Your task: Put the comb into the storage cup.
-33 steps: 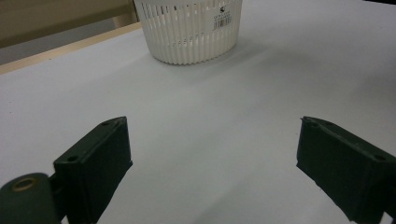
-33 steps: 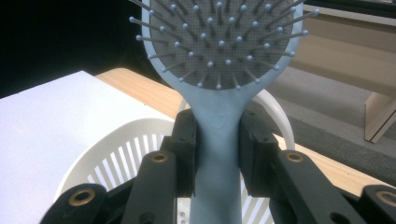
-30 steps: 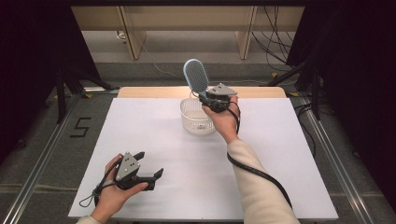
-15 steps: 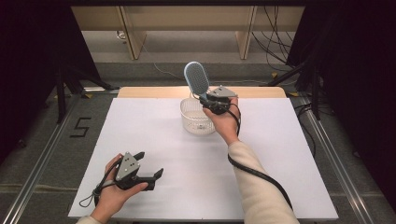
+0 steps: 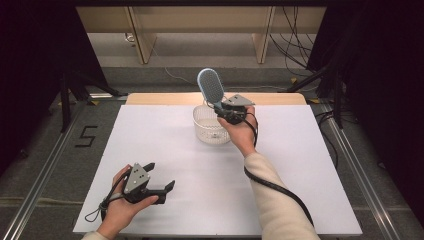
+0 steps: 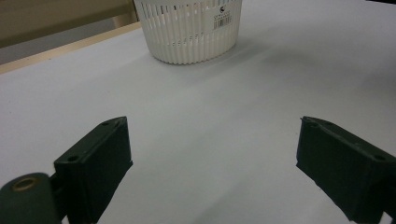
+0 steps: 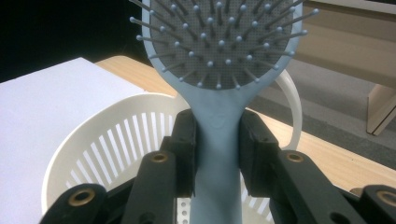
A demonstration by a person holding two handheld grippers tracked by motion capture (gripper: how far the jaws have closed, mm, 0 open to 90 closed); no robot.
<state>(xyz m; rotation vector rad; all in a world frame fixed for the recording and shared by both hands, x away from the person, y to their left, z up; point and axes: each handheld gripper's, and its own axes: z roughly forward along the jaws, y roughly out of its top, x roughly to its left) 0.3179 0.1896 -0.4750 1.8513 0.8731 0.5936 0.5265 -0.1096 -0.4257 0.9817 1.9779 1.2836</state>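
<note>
One hairbrush (image 5: 210, 86) and one white slotted basket (image 5: 210, 129) are in play — nothing else lies on the counter (image 5: 310, 175). The right gripper (image 5: 220, 107) clamps the pale blue handle between its two pads, seen plainly in the right gripper view, where the hairbrush (image 7: 219, 46) stands with its bristled head up and tilted, directly above the basket (image 7: 107, 140). The basket sits near the middle of the counter's far edge. The left gripper (image 5: 159, 179) rests in the hand by the near left corner — its two jaws stand wide apart with only bare counter between them, the basket (image 6: 189, 28) well ahead.
</note>
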